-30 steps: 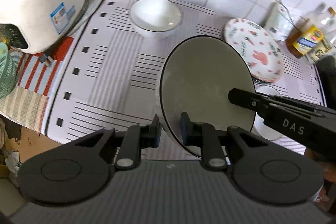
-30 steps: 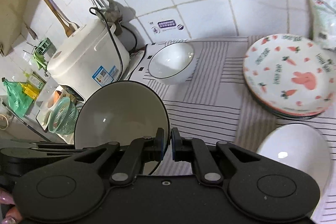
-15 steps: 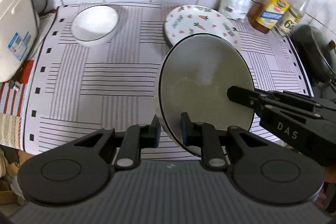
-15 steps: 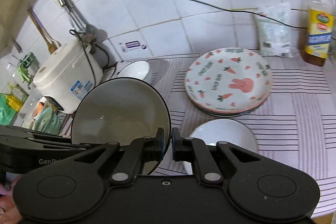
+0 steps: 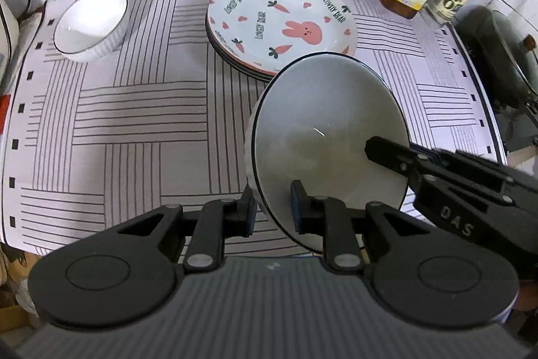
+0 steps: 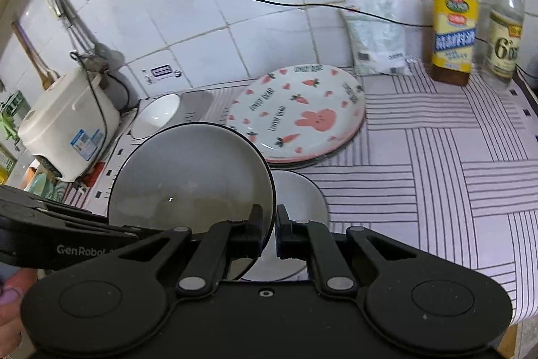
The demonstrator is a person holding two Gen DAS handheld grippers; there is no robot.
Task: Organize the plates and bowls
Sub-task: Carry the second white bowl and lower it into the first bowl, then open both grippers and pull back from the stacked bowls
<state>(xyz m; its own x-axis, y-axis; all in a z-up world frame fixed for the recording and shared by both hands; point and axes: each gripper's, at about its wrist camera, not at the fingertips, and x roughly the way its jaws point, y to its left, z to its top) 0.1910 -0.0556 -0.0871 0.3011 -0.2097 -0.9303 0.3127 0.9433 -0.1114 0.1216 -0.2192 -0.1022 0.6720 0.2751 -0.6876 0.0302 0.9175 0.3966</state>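
Carrying bowl [image 5: 322, 130] rightward; now beside rabbit plates [image 5: 282, 22]

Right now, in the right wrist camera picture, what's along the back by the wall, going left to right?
Rice cooker → small white bowl → bunny plate → white bag → yellow-label bottle → clear bottle.
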